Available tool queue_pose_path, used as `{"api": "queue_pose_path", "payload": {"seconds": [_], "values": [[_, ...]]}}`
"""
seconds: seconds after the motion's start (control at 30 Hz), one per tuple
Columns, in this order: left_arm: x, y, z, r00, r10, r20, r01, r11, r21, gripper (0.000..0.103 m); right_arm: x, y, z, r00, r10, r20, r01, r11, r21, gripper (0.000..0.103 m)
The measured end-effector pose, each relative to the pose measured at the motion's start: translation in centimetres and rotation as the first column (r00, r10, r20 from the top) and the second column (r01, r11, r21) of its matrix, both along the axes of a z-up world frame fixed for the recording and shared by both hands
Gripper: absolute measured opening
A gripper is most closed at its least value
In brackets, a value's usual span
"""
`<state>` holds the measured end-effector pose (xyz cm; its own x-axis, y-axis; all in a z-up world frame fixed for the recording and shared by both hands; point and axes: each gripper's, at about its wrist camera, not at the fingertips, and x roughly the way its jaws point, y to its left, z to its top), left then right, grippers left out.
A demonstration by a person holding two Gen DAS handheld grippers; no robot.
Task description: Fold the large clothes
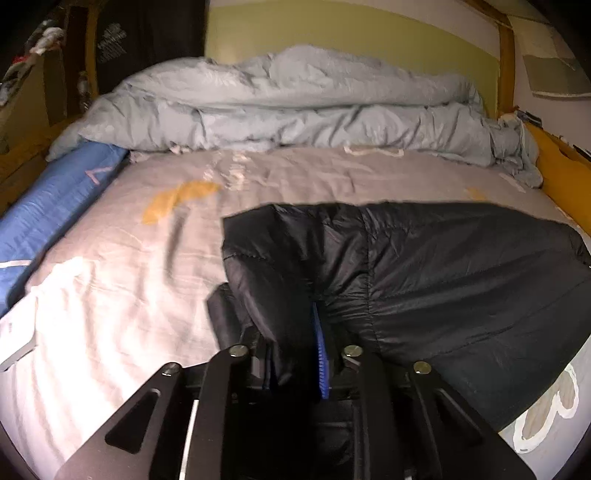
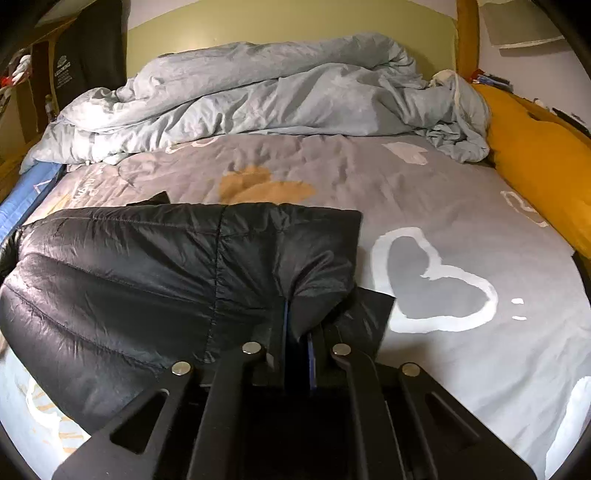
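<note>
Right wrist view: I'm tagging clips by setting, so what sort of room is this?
Most likely a bedroom: a bed with a grey printed sheet, a rumpled pale blue duvet against the headboard.

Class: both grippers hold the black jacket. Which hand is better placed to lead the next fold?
Neither clearly. The left gripper and right gripper each pinch a near edge of the black jacket; likely both together.

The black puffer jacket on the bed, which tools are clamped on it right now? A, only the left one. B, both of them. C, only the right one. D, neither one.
B: the left tool and the right tool each pinch a bunched edge of the black puffer jacket.
</note>
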<state>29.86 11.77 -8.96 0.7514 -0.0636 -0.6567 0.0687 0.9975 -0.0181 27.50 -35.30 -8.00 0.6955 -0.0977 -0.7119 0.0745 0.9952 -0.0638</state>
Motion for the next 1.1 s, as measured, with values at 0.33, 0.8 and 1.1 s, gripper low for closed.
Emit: {"api": "queue_pose_path", "payload": {"seconds": [0.33,0.8,1.1], "values": [[-5.9,2.9,4.0,0.998,-0.023,0.060,0.038,0.963,-0.268,0.088,-6.5,-2.2,5.6,0.973,-0.069,0.222,0.044,0.992,0.115,0.103],[-3.0,1.8,-3.4,0.987,-0.112,-0.119,0.053,0.907,-0.418,0.095,-2.1,-1.4,-2.4,0.992,0.119,-0.041,-0.092,0.911,0.401,0.098],[-6.2,5.3,-1.9,0.993,0.027,-0.111,-0.081,0.856,-0.511,0.095,-3.4,-2.1,-1.8,0.997,0.076,-0.018,-0.064,0.923,0.380,0.088]]}}
